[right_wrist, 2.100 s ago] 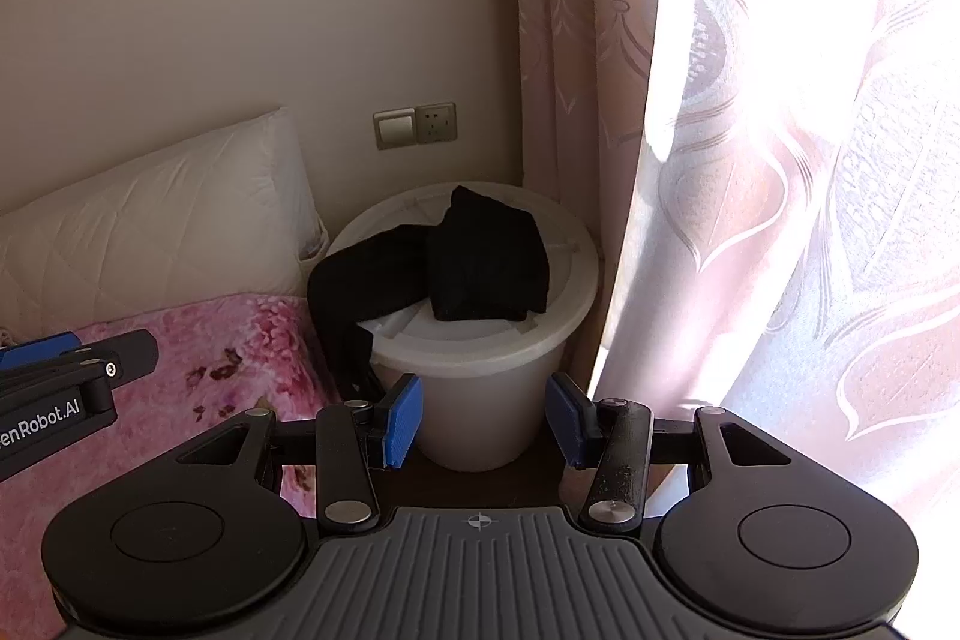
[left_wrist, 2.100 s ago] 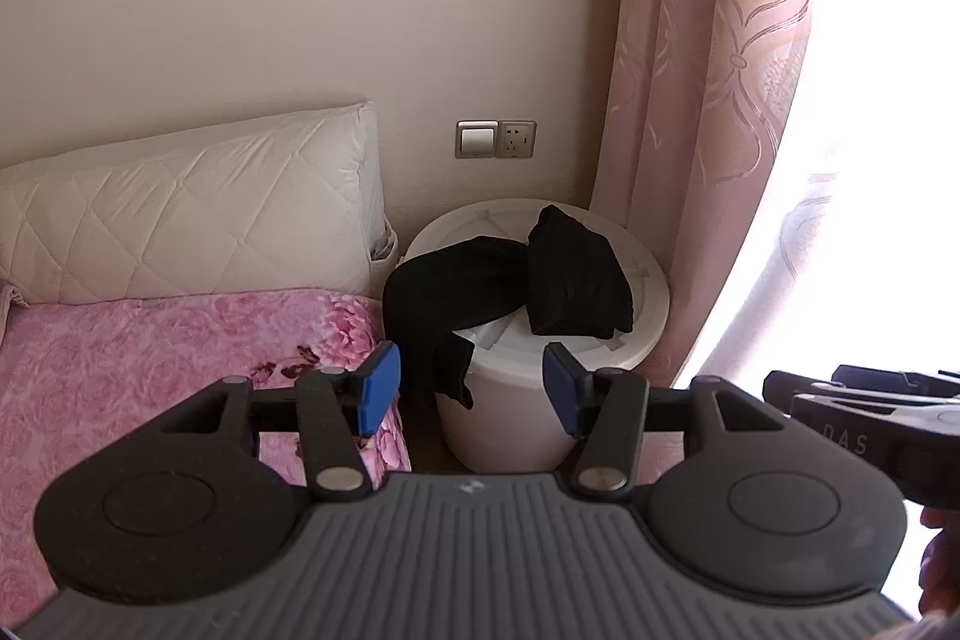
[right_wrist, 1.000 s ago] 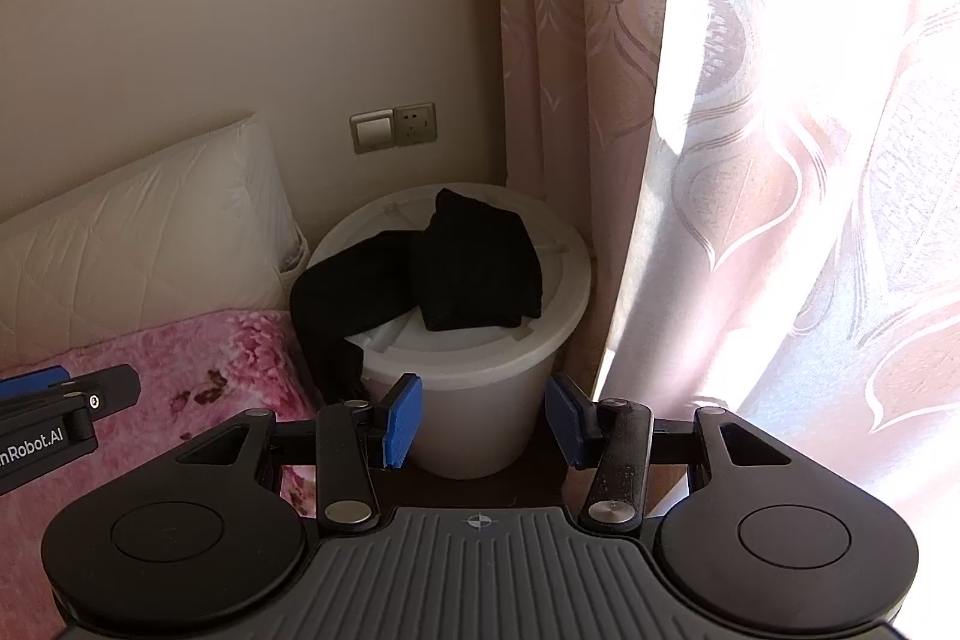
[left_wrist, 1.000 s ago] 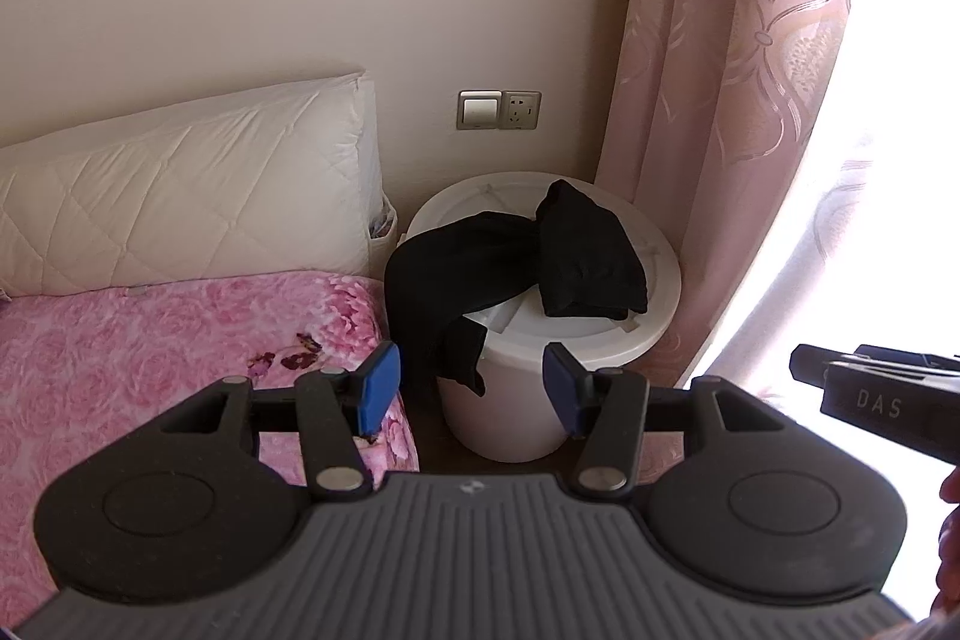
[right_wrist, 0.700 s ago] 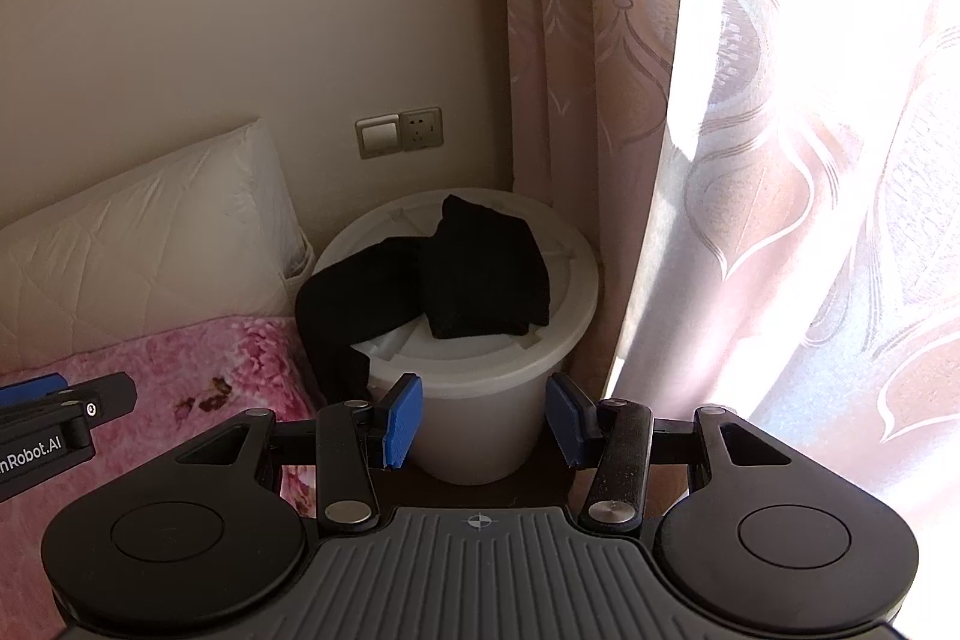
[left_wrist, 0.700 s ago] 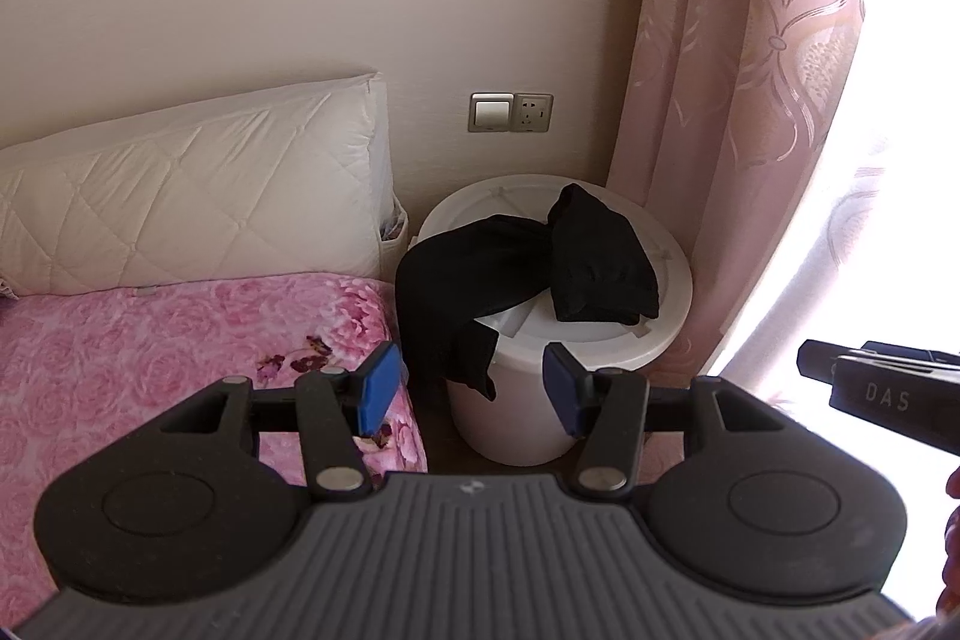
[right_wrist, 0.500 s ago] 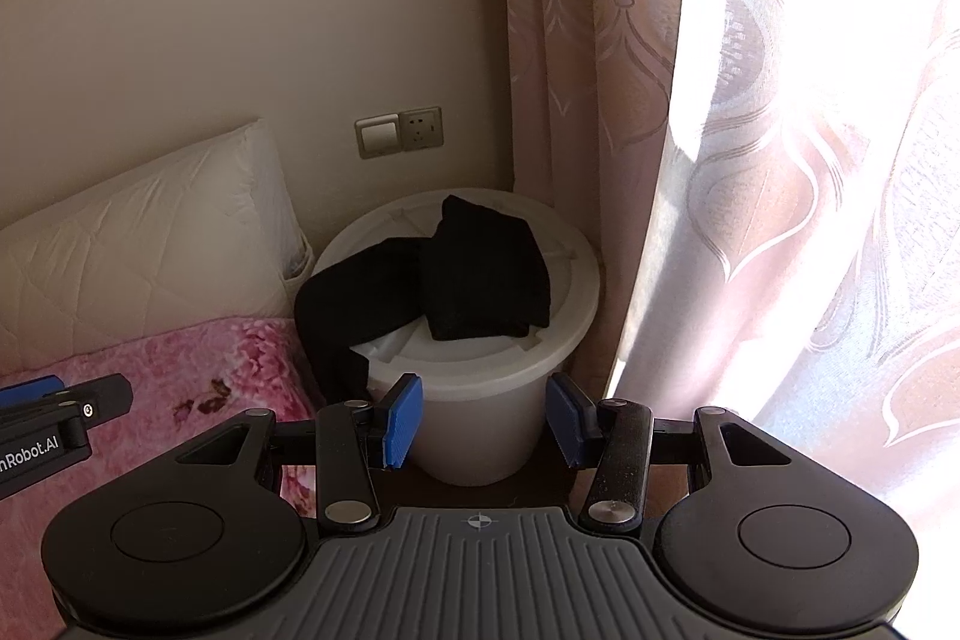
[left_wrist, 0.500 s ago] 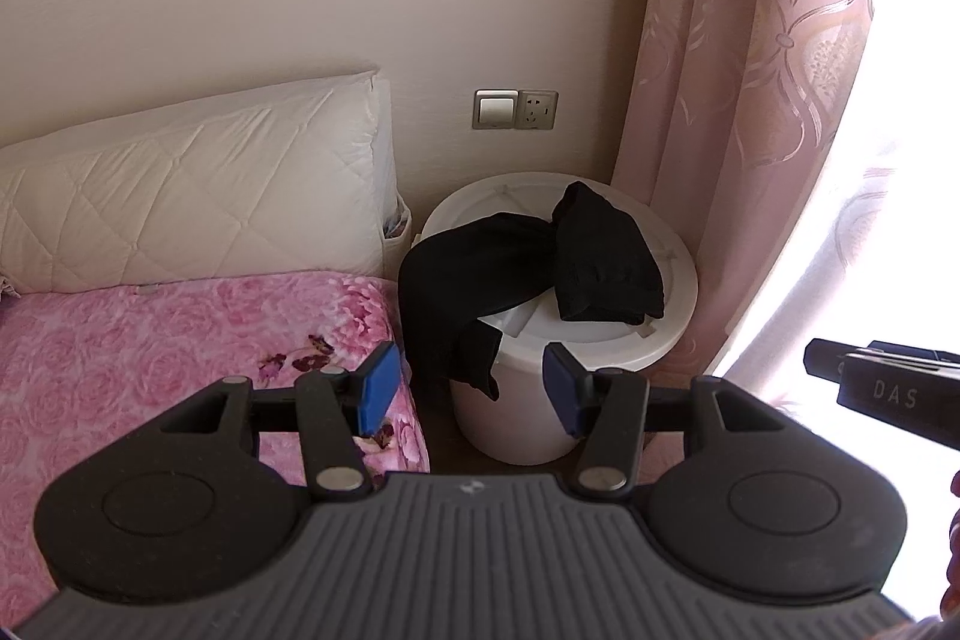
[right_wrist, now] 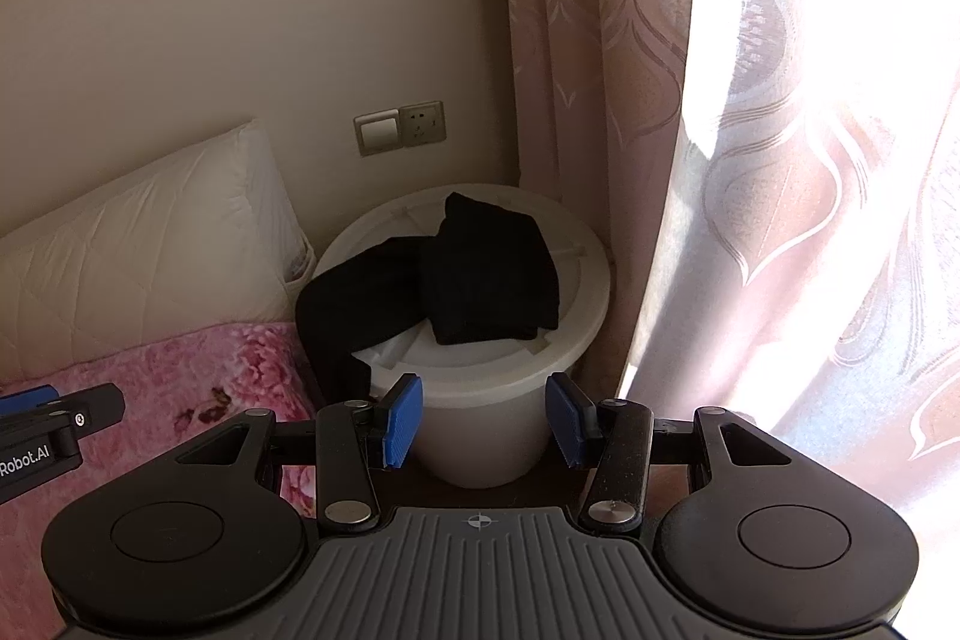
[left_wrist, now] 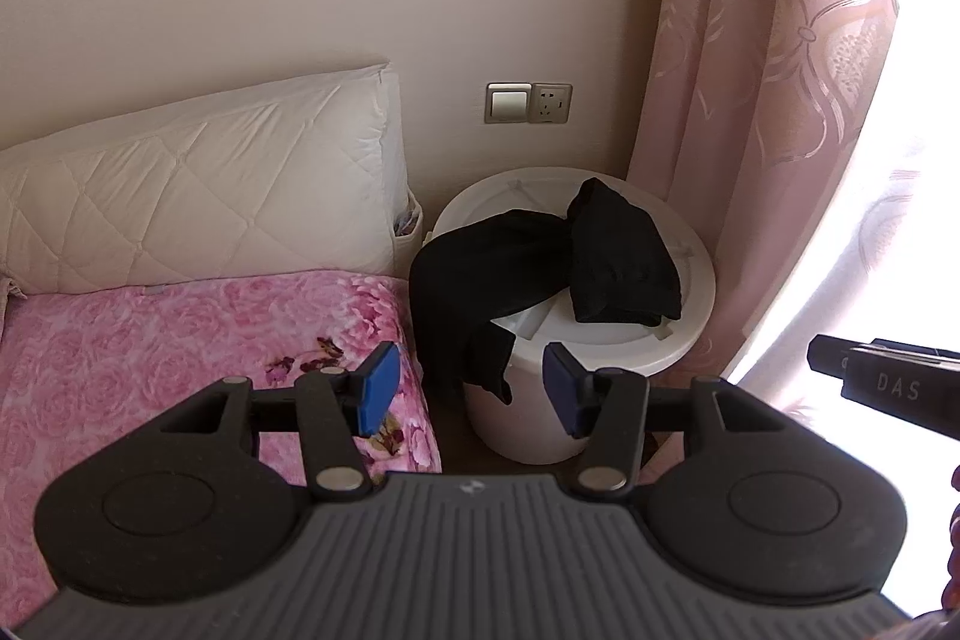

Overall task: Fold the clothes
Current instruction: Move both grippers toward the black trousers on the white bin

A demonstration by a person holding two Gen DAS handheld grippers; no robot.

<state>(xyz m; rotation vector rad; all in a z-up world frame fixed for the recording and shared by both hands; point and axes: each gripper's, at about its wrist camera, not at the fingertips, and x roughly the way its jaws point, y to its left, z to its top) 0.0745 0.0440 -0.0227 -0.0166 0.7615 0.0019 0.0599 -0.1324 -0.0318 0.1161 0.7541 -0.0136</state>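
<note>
Clothes: two black pieces on the lid of a white bucket (left_wrist: pixel 678 340) in the corner between bed and curtain. Folded black garment (left_wrist: pixel 624 262) sits on the lid's right half, compact and squared; in the right wrist view it is at (right_wrist: pixel 489 274). Loose black garment (left_wrist: pixel 480 274) lies beside it on the left, touching it, draped over the lid's edge and hanging down the bucket's side; right wrist view has it at (right_wrist: pixel 354 301). Left gripper (left_wrist: pixel 471 394) released, blue fingers (left_wrist: pixel 378 394) spread with nothing between them, aimed down toward the bucket's front, well short of the cloth. Right gripper (right_wrist: pixel 483 421) same: released, blue fingers (right_wrist: pixel 402 418) apart, empty, bucket wall showing through the gap. Each gripper shows at the edge of the other's view, both side by side. Bed (left_wrist: pixel 180 340) with pink rose-print cover sits left of the bucket, just beside it; white quilted pillow (left_wrist: pixel 198 196) leans against the wall at its head. Wall switch and socket (left_wrist: pixel 528 103) above the bucket. Pink patterned curtain (left_wrist: pixel 762 70) hangs right of the bucket, bright backlight through it. Sliver of a hand (left_wrist: pixel 954 550) at the left view's right edge.
</note>
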